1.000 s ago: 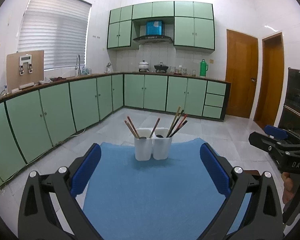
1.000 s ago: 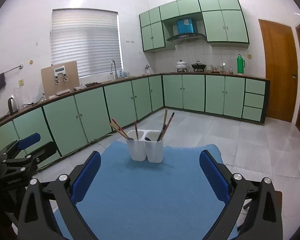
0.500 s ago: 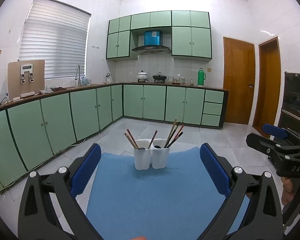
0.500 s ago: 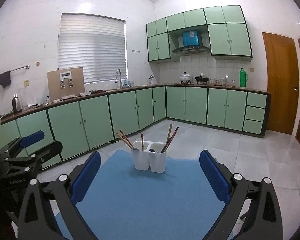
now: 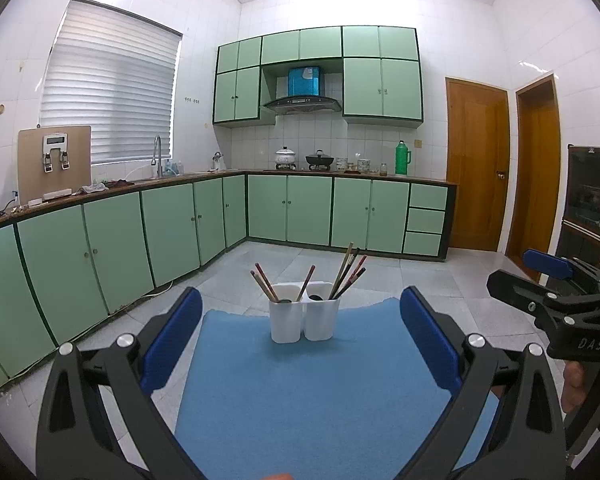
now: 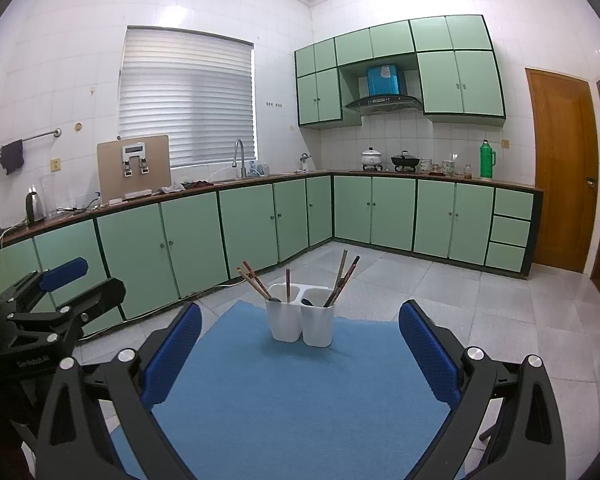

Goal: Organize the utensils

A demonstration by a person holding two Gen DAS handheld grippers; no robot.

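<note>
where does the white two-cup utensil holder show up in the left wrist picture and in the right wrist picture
Left wrist: the white utensil holder stands just below centre, at the blue mat's far edge.
Right wrist: the holder stands centred, near the mat's far edge.
Shared landmark: the green thermos on the back counter.

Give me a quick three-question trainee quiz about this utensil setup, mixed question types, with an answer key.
1. True or false: the left gripper is shut on a chopstick.
2. Multiple choice: the white two-compartment utensil holder stands on A) the kitchen counter, B) the blue mat, C) the floor tiles.
3. Fill in: in the left wrist view, the compartment with more chopsticks is the ____ one.

Key: 1 false, both it and the right gripper are open and empty. 2 B. 3 right.
</note>
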